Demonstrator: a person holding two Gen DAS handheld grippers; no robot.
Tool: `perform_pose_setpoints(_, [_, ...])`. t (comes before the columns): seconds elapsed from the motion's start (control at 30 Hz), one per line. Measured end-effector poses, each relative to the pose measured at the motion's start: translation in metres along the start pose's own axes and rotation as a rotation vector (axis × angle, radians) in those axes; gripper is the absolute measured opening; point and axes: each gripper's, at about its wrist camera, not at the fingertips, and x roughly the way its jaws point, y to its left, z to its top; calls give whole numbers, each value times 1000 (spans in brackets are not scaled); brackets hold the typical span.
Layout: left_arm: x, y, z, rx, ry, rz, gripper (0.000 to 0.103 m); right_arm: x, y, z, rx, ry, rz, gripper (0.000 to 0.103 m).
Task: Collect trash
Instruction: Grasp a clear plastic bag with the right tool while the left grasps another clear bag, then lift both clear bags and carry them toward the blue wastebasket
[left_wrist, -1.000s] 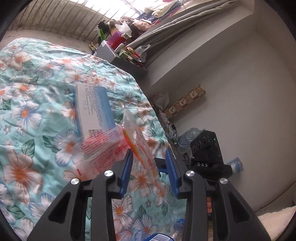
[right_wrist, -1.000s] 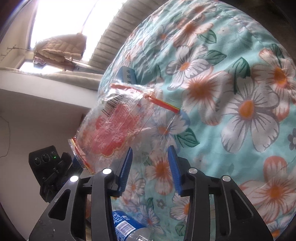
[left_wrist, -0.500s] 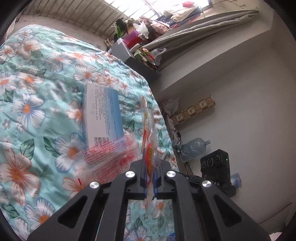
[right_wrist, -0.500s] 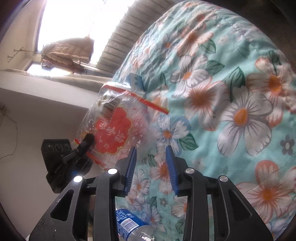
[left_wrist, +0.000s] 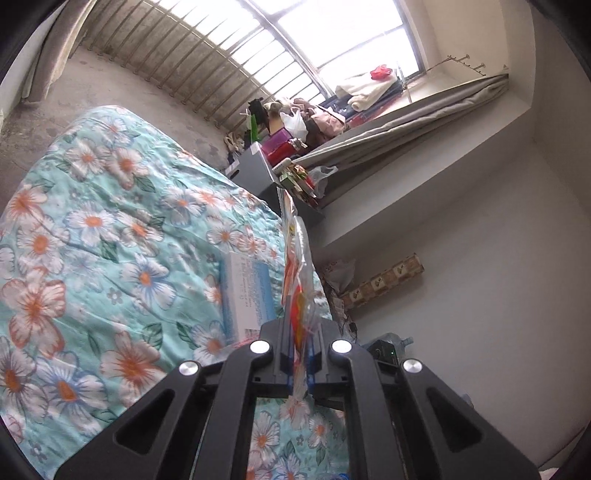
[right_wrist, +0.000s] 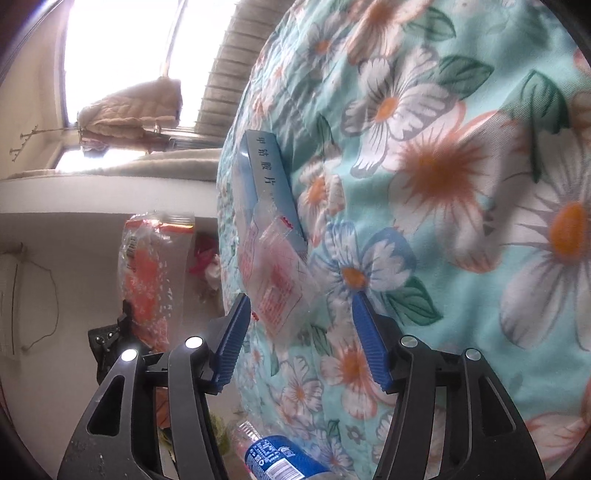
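My left gripper (left_wrist: 301, 354) is shut on a clear plastic bag with red print (left_wrist: 297, 277), which stands edge-on above the jaws, lifted off the bed. The right wrist view shows that bag (right_wrist: 151, 280) hanging left of the bed, with the left gripper (right_wrist: 110, 339) under it. A second clear wrapper with red print (right_wrist: 277, 284) lies on the quilt, partly over a blue and white box (right_wrist: 266, 184). My right gripper (right_wrist: 301, 332) has its jaws opening. The wrapper's near end lies between the blue pads (right_wrist: 232, 339), and neither pad touches it. The box (left_wrist: 247, 291) also lies flat just ahead of the left gripper.
The bed carries a turquoise floral quilt (left_wrist: 92, 240). A plastic bottle with a blue label (right_wrist: 273, 454) lies below the right gripper. A cluttered dark bedside table (left_wrist: 258, 170) stands beyond the bed under the barred window (left_wrist: 258, 55). A large water bottle (left_wrist: 399, 338) stands on the floor.
The left jaws closed on the red-printed bag and lifted it off the quilt. The right jaws spread wider and moved closer to the second wrapper and the box.
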Motion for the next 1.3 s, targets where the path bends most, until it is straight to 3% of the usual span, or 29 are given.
perform_pose_setpoints(0.3, [-9, 26, -16, -13, -5, 89, 4, 12, 4, 14, 6, -30, 39, 49])
perform_pose_setpoints(0.37, [-8, 27, -18, -10, -2, 96, 4, 12, 6, 13, -2, -39, 33, 43])
perform_pose_setpoints(0.53, [-6, 24, -20, 11, -4, 109, 4, 8, 3, 12, -12, -43, 36, 17])
perform_pose_setpoints(0.63, [-7, 19, -20, 31, -6, 113, 4, 2, 5, 7, -34, -57, 56, 9])
perform_pose_setpoints(1.0, [-5, 4, -18, 96, -9, 118, 4, -25, 12, -10, -92, -109, 97, 4])
perform_pose_setpoints(1.3, [0, -23, -16, 169, 3, 94, 4, -57, 17, -21, -108, -204, 148, 3])
